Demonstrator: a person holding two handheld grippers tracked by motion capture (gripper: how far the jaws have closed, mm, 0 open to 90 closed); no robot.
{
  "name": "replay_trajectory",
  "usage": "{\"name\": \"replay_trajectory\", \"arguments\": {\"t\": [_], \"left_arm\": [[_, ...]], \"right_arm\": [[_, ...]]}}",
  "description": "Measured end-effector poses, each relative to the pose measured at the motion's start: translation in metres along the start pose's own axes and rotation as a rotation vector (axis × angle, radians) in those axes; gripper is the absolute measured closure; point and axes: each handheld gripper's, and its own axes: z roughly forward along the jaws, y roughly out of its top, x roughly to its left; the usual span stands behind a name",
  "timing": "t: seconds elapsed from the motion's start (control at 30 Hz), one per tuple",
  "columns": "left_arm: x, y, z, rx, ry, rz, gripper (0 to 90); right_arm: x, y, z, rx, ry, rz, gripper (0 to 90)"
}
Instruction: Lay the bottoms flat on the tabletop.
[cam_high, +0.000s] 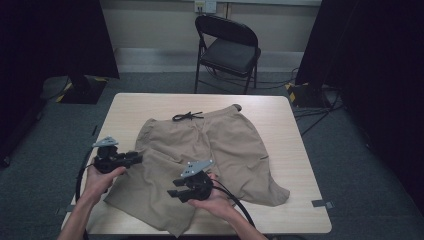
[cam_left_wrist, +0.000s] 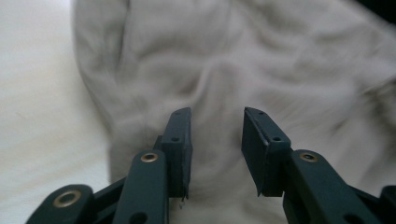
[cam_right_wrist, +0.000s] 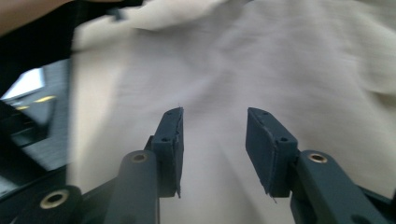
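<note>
Grey carpet all round, black folding metal chair (cam_high: 228, 49) against the far wall, dark curtains on both sides. At centre, light wooden square table (cam_high: 292, 150) carrying khaki cotton shorts with a black drawstring (cam_high: 220, 150), spread flat, waistband toward the chair, legs toward the near edge.

Left black two-jaw gripper (cam_high: 134, 159) held at the shorts' left edge, beside the left leg, jaws pointing right across the fabric. Seen from the left gripper view (cam_left_wrist: 217, 135): jaws parted by a moderate gap, nothing between them, rumpled khaki cloth beneath and ahead, bare tabletop off to the left.

Right black two-jaw gripper (cam_high: 174, 192) over the near left leg of the shorts, jaws pointing left. Seen from the right gripper view (cam_right_wrist: 214, 140): jaws likewise apart, gripping nothing, smooth khaki fabric below and beyond. Touching the cloth or hovering just above: cannot tell, for either gripper.
</note>
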Motion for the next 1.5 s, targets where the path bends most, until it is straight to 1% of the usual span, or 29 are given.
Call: {"name": "replay_trajectory", "arguments": {"t": [0.03, 0.1, 0.13, 0.17, 0.2, 0.23, 0.33, 0.4, 0.5, 0.6, 0.7, 0.73, 0.77, 0.83, 0.9, 0.93, 0.97, 1.0, 1.07, 1.1, 1.13, 1.2, 1.27, 1.3, 1.33, 1.37, 1.4, 1.43, 1.5], "left_arm": [[0.001, -0.005, 0.008, 0.028, 0.003, -0.001, 63.2], [0.002, -0.012, 0.014, 0.062, 0.008, -0.001, 63.2], [0.001, -0.015, 0.015, 0.067, 0.016, 0.007, 63.3], [0.0, -0.017, 0.014, 0.073, 0.021, 0.015, 63.3], [-0.001, -0.021, 0.012, 0.089, 0.008, 0.022, 63.1], [-0.002, -0.025, 0.011, 0.105, 0.013, 0.038, 61.9], [-0.004, -0.036, 0.001, 0.082, 0.011, 0.031, 61.4], [-0.009, -0.042, -0.005, 0.085, 0.026, 0.06, 61.5], [-0.02, -0.053, -0.015, 0.094, 0.036, 0.089, 61.4], [-0.027, -0.064, -0.024, 0.085, 0.008, 0.086, 61.4], [-0.036, -0.071, -0.032, 0.106, -0.031, 0.096, 61.3], [-0.036, -0.072, -0.033, 0.109, -0.043, 0.086, 61.2], [-0.035, -0.072, -0.035, 0.097, -0.063, 0.072, 59.6], [-0.03, -0.066, -0.036, 0.043, -0.09, 0.04, 58.4], [-0.025, -0.053, -0.037, 0.013, -0.059, 0.04, 58.2], [-0.022, -0.044, -0.036, -0.014, -0.049, 0.039, 58.2], [-0.018, -0.032, -0.034, -0.04, -0.045, 0.023, 58.2], [-0.014, -0.021, -0.031, -0.051, -0.034, 0.024, 58.2], [-0.009, -0.006, -0.022, -0.069, -0.023, 0.007, 58.3], [-0.004, 0.003, -0.013, -0.07, -0.03, -0.009, 58.2], [0.0, 0.008, -0.005, -0.052, -0.041, -0.021, 58.0], [0.003, 0.013, 0.013, -0.018, 0.003, -0.013, 57.8], [0.007, 0.01, 0.028, 0.014, 0.009, -0.026, 57.7], [0.008, 0.006, 0.034, 0.019, -0.002, -0.043, 57.8], [0.008, 0.001, 0.038, 0.035, 0.003, -0.041, 57.7], [0.006, -0.004, 0.041, 0.05, 0.018, -0.034, 57.8], [0.003, -0.008, 0.04, 0.03, 0.019, -0.015, 58.1], [0.001, -0.011, 0.037, 0.034, 0.017, -0.012, 58.1], [-0.007, -0.017, 0.031, 0.046, 0.034, 0.033, 58.1]], "right_arm": [[-0.004, 0.0, 0.0, 0.005, -0.017, 0.005, 57.5], [-0.012, -0.004, 0.001, 0.029, -0.056, 0.013, 57.2], [-0.016, -0.006, 0.002, 0.041, -0.075, 0.018, 57.0], [-0.019, -0.008, 0.002, 0.048, -0.08, 0.026, 56.6], [-0.021, -0.011, 0.002, 0.055, -0.089, 0.037, 56.0], [-0.024, -0.013, 0.002, 0.06, -0.1, 0.045, 55.4], [-0.028, -0.019, 0.002, 0.069, -0.119, 0.063, 54.7], [-0.029, -0.022, 0.003, 0.082, -0.131, 0.06, 54.2], [-0.026, -0.027, 0.004, 0.097, -0.136, 0.053, 54.1], [-0.021, -0.031, 0.003, 0.101, -0.134, 0.04, 53.9], [-0.014, -0.034, 0.001, 0.103, -0.128, 0.023, 54.1], [-0.011, -0.035, 0.001, 0.1, -0.122, 0.016, 54.4], [-0.007, -0.037, 0.0, 0.102, -0.111, 0.006, 54.9], [0.005, -0.04, -0.002, 0.116, -0.076, -0.035, 55.8], [0.012, -0.04, -0.003, 0.133, -0.054, -0.054, 58.5], [0.014, -0.04, -0.004, 0.145, -0.04, -0.053, 60.1], [0.014, -0.039, -0.004, 0.147, -0.03, -0.055, 59.2], [0.013, -0.038, -0.005, 0.134, -0.029, -0.052, 58.7], [0.006, -0.032, -0.008, 0.09, -0.038, -0.023, 57.2], [0.002, -0.029, -0.011, 0.07, -0.047, -0.012, 56.5], [-0.005, -0.023, -0.016, 0.037, -0.064, 0.003, 55.9], [-0.016, -0.013, -0.026, -0.005, -0.098, 0.02, 55.5], [-0.031, -0.007, -0.035, -0.031, -0.146, 0.043, 55.1], [-0.038, -0.006, -0.04, -0.042, -0.162, 0.062, 54.8], [-0.045, -0.006, -0.044, -0.051, -0.184, 0.074, 54.7], [-0.052, -0.008, -0.048, -0.051, -0.205, 0.088, 54.5], [-0.059, -0.01, -0.051, -0.045, -0.222, 0.102, 54.0], [-0.065, -0.013, -0.054, -0.039, -0.239, 0.114, 53.2], [-0.076, -0.021, -0.061, -0.029, -0.272, 0.143, 51.5]]}}
